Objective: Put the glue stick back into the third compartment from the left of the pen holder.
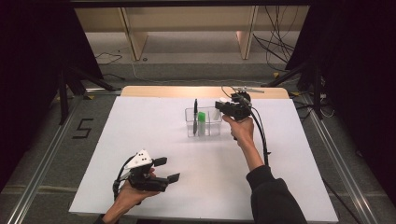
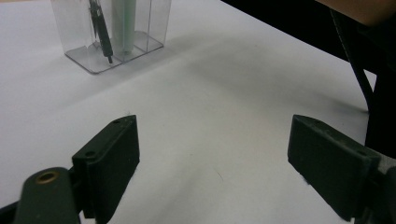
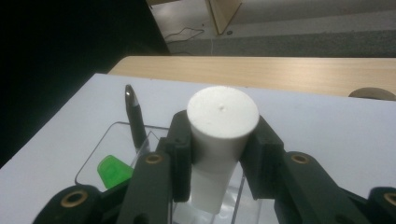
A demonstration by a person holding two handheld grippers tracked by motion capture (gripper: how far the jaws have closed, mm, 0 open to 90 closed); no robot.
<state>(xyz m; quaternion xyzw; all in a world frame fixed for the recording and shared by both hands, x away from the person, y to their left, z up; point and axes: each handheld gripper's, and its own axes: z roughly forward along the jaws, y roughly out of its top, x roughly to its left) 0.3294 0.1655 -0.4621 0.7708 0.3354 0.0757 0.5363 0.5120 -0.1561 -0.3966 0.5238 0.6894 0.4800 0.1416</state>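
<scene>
Right gripper [image 3: 223, 154] clamping white cylinder [image 3: 222, 135], upright

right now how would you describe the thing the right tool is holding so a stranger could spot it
On the white table, find the clear holder near its far edge. The right tool is shut on a white cylinder, upright above the holder's rightmost compartment. Its neighbours are a thin black pen and a green-capped marker; this one is plain white, thick and flat-topped.
</scene>
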